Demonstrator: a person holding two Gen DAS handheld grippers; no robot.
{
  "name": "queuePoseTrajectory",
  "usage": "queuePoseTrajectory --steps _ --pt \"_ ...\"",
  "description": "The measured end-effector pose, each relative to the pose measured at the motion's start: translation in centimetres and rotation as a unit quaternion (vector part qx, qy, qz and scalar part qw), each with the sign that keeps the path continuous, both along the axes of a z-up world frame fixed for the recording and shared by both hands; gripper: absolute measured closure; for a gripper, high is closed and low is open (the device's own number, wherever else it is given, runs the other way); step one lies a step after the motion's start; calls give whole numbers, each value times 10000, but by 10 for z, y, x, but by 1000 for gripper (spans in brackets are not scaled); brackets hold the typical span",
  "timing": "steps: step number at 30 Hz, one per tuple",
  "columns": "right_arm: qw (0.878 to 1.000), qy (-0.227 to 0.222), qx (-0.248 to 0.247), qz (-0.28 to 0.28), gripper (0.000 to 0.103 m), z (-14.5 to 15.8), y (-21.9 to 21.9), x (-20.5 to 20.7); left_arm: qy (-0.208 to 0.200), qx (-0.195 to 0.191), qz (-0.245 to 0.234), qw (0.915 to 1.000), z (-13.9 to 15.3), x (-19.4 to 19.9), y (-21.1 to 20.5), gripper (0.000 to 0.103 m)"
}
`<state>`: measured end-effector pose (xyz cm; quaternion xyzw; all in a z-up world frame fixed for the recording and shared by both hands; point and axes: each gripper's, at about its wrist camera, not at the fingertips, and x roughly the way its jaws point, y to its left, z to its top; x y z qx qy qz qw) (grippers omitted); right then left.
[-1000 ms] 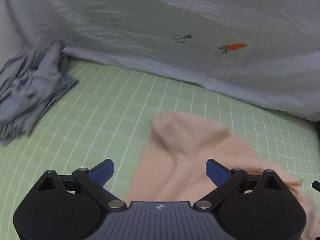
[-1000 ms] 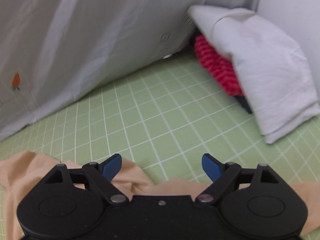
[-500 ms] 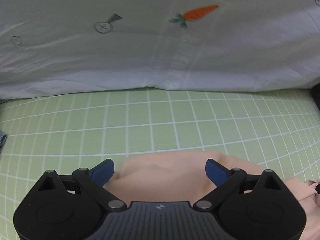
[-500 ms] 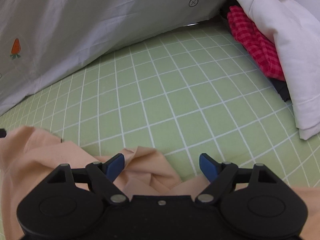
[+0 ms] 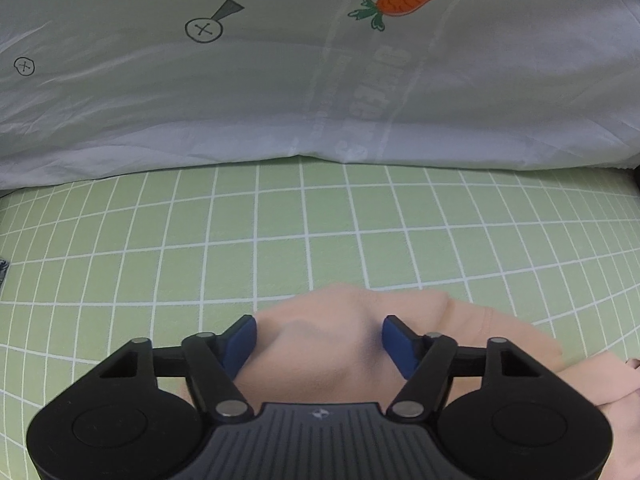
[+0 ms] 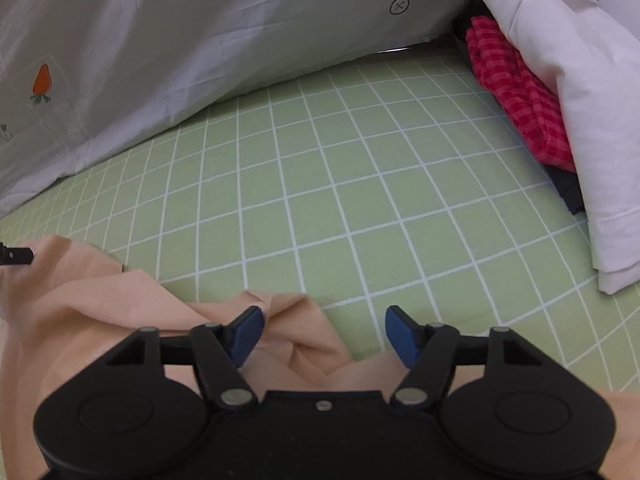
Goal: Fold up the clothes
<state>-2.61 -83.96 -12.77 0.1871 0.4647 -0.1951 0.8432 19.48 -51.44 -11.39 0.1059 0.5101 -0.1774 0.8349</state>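
Peach garment (image 5: pixel 332 344): lies crumpled on the green grid-patterned sheet (image 5: pixel 320 232), at the near edge of both views. Left tool (image 5: pixel 319 340): jaws have just been closing, a rounded hump of the peach cloth between the blue pads, not yet pinched. Right tool (image 6: pixel 323 334): likewise narrowing, a creased fold beside its left pad, green sheet under the rest of the gap; open. Placement suggests both tools are taking hold of the far edge for a fold. Carrot-print quilt (image 5: pixel 280 92): heaped behind. Right view only: white garment (image 6: pixel 580 128) over red checked cloth (image 6: pixel 516 92).
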Motion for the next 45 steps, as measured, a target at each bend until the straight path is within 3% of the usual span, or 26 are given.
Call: queuePoseTrajectory --steps 3,5,6,8,13,17,21,24,25,26,28,34,39,45 --pt "9997 14 105 205 51 -4 0 4 41 46 46 10000 -2 1 2 46" --pt "9991 6 133 406 70 -6 2 8 54 23 146 9999 0 3 6 63" --pt "9987 17 87 511 72 -5 3 12 56 -23 205 9998 2 5 9 70" --pt "9973 52 -82 727 97 -3 5 20 100 -143 326 9993 3 9 14 82" --pt "9898 -387 -699 1180 100 25 4 52 -252 -423 694 9964 22 7 34 87" --pt "9791 -1018 -1213 1275 101 54 4 82 -579 -906 1487 9830 36 -1 66 87" --pt "9731 -1113 -1573 1264 101 48 9 120 -694 -726 1946 9757 24 -1 78 81" --pt "9765 -761 -1587 1244 99 34 16 139 -669 -818 1999 9741 26 -4 87 72" --pt "9765 -733 -1590 1253 91 32 19 140 -718 -790 1938 9752 28 -5 88 65" --pt "9770 -747 -1549 1261 69 32 22 138 -793 -714 1842 9771 31 -5 87 59" --pt "9789 -729 -1483 1205 41 29 24 131 -950 -491 1578 9817 34 -3 82 49" --pt "9898 -326 -1138 794 36 6 18 115 -1018 -337 891 9902 37 18 58 39" --pt "9967 -269 -706 298 30 -10 6 104 -719 74 -83 9974 4 27 20 38" --pt "9961 -305 -779 281 20 -18 4 102 -476 -40 -468 9978 -18 30 2 37"
